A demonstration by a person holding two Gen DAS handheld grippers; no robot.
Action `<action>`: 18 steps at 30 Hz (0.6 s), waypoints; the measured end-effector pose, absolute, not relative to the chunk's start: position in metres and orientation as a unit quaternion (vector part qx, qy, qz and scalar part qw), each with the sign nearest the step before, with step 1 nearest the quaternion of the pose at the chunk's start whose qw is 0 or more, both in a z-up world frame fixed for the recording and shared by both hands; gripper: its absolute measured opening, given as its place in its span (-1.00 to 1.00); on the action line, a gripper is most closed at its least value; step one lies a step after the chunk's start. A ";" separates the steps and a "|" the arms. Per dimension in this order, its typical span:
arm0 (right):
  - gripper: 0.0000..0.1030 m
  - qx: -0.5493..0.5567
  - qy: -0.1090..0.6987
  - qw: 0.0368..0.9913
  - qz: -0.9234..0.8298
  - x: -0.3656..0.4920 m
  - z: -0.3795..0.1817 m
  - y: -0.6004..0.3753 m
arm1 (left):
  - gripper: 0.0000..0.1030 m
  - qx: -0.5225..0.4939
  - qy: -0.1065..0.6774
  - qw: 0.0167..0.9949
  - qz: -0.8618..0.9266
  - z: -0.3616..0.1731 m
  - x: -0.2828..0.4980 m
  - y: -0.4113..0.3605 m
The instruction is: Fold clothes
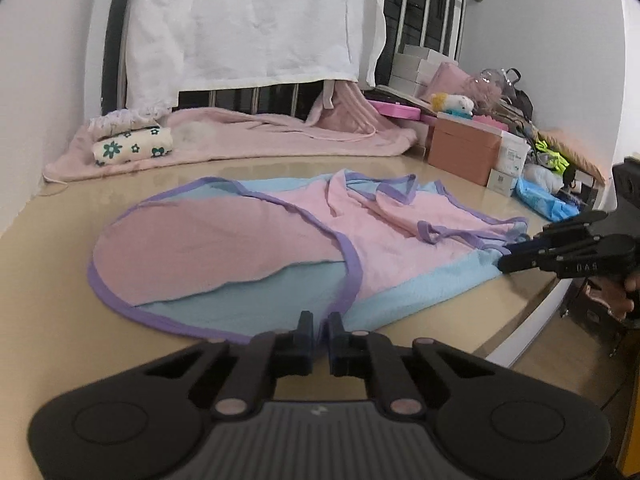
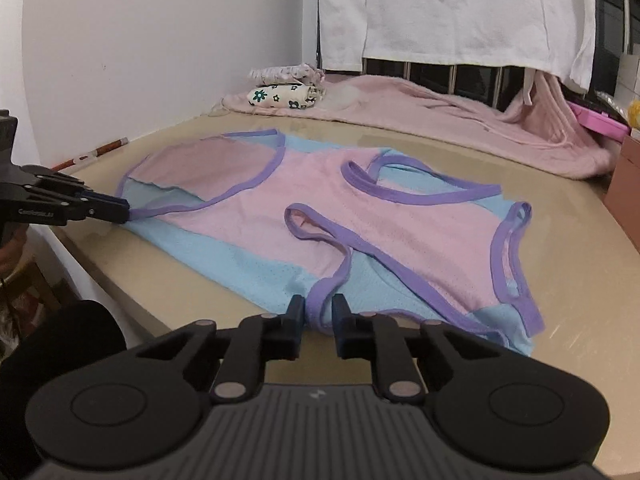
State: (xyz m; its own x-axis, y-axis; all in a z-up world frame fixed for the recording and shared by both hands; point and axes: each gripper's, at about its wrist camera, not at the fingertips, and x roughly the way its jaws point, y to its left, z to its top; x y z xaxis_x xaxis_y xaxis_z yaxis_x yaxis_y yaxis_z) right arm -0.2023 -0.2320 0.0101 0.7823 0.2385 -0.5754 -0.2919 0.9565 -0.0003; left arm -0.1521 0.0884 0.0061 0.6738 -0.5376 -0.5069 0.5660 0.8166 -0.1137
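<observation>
A sleeveless garment (image 1: 280, 248) in pink and light blue with purple trim lies spread on the beige table (image 1: 60, 280). My left gripper (image 1: 321, 322) sits at its near purple-edged hem, jaws nearly together with the cloth's edge between them. From the right wrist view the left gripper (image 2: 124, 210) is pinched on the hem corner at the garment's (image 2: 320, 200) left end. My right gripper (image 2: 319, 310) has its fingers around the purple strap edge at the near side. The left wrist view shows the right gripper (image 1: 505, 262) clamped on the blue edge at the far right.
A pink blanket (image 1: 260, 136) lies along the back with folded floral cloth (image 1: 132, 148) on it. Boxes (image 1: 464, 152) and clutter crowd the back right corner. A white sheet (image 1: 248, 20) hangs over the railing. The table's edge (image 1: 520, 340) runs close on the right.
</observation>
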 end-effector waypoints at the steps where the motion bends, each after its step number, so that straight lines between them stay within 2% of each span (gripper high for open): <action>1: -0.71 -0.042 0.299 0.943 0.140 -0.201 0.012 -0.232 | -0.68 0.022 0.271 0.913 -0.305 0.007 -0.152 0.090; 2: -0.69 -0.038 0.300 0.943 0.140 -0.200 0.013 -0.233 | -0.47 0.016 0.274 0.911 -0.309 0.009 -0.151 0.092; 4: -0.69 -0.037 0.290 0.945 0.145 -0.201 0.017 -0.232 | -0.33 0.014 0.267 0.908 -0.321 0.012 -0.151 0.095; 6: -0.69 -0.041 0.286 0.945 0.154 -0.201 0.018 -0.230 | -0.40 0.028 0.268 0.905 -0.328 0.011 -0.150 0.092; 8: -0.75 -0.053 0.300 0.939 0.158 -0.198 0.012 -0.226 | -0.92 0.054 0.272 0.902 -0.331 0.008 -0.149 0.088; 11: -0.91 -0.041 0.294 0.942 0.158 -0.198 0.010 -0.229 | -0.99 0.055 0.266 0.900 -0.340 0.006 -0.147 0.089; 18: -0.92 -0.004 0.242 0.959 0.149 -0.173 0.041 -0.255 | -1.00 0.071 0.238 0.903 -0.350 0.035 -0.109 0.080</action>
State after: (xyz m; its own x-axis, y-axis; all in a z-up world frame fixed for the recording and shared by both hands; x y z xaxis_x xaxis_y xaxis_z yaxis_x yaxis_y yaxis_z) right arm -0.1733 -0.2549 0.0406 0.8387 0.2833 -0.4650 -0.2869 0.9558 0.0649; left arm -0.1092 0.0803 0.0351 0.6411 -0.5987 -0.4802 0.6660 0.7449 -0.0396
